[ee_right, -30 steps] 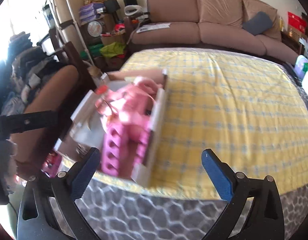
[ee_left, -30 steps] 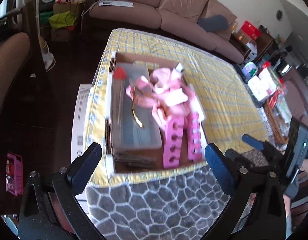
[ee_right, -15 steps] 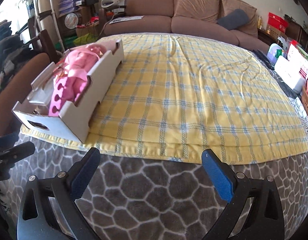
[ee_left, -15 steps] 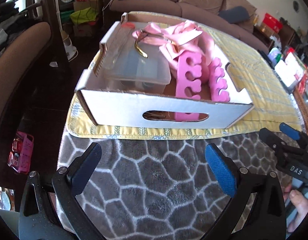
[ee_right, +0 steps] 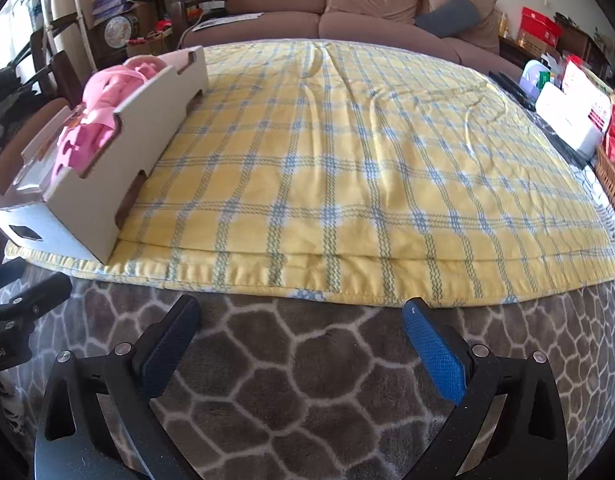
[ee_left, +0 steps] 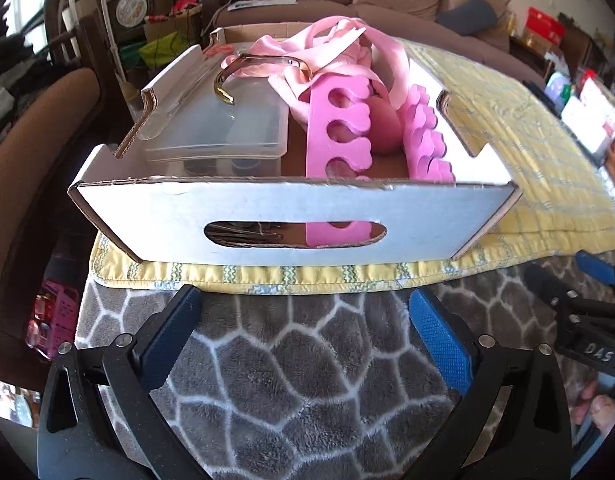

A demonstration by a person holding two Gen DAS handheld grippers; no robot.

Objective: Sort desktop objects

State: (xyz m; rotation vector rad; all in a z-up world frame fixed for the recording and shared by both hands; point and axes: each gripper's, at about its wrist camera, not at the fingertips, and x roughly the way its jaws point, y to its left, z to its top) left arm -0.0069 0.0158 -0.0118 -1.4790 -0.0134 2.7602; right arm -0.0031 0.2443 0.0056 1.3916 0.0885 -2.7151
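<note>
A white cardboard box (ee_left: 291, 212) sits at the near left corner of the yellow plaid cloth (ee_right: 347, 152). It holds a clear plastic case (ee_left: 223, 120), pink foam toe separators (ee_left: 339, 132), pink ribbon cloth (ee_left: 339, 48) and a gold hook (ee_left: 223, 84). The box also shows at the left in the right wrist view (ee_right: 99, 160). My left gripper (ee_left: 303, 332) is open and empty, just in front of the box over the grey blanket (ee_left: 291, 360). My right gripper (ee_right: 299, 344) is open and empty, right of the box and short of the cloth's edge.
A brown sofa (ee_right: 347, 8) stands behind the table. A brown chair (ee_left: 35, 128) and clutter stand at the left. White boxes (ee_right: 571, 108) and a wicker basket (ee_right: 611, 176) line the right edge.
Both grippers have dropped low and pulled back toward the table's near edge, so the views went from looking down into the box to looking at its side. Both stay open.
</note>
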